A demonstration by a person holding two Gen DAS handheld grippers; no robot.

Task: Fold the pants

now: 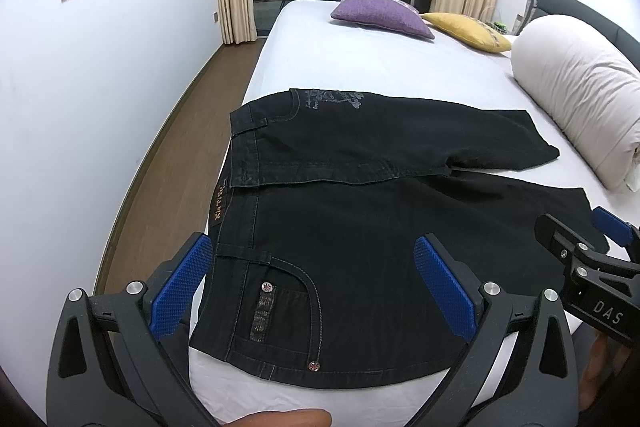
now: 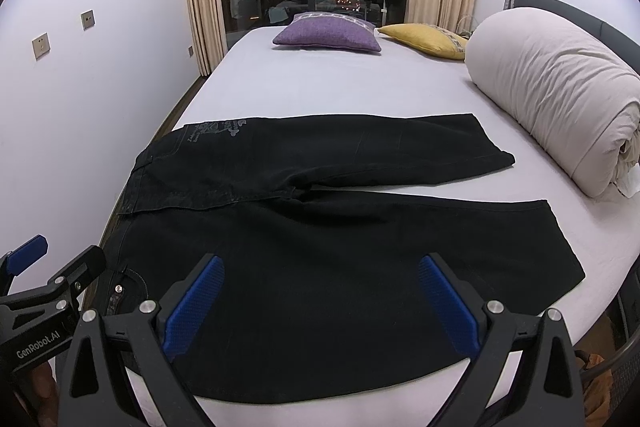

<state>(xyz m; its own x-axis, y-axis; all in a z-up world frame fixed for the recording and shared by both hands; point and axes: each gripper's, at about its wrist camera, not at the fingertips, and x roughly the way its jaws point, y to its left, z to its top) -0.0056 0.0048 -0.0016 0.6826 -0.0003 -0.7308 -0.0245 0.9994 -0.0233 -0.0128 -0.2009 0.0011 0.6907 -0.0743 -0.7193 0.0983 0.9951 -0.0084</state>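
Black pants (image 2: 320, 227) lie flat on a white bed (image 2: 320, 87), legs apart. The left gripper (image 1: 312, 283) and right gripper (image 2: 320, 301) hover spread, empty (likely best: pinch the near edge at both ends evenly).

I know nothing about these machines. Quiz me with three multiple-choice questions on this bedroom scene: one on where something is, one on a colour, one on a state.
1. Where do the black pants lie?
A. spread flat on the bed
B. on the floor
C. draped over the rolled duvet

2. What colour is the cushion beside the purple cushion?
A. red
B. yellow
C. green

3. How are the left claw and right claw?
A. both shut on cloth
B. one open, one shut
C. both open, holding nothing

Answers: 1 A, both legs lie flat on the sheet. 2 B, the yellow cushion sits next to it. 3 C, blue pads stand wide apart over the pants.
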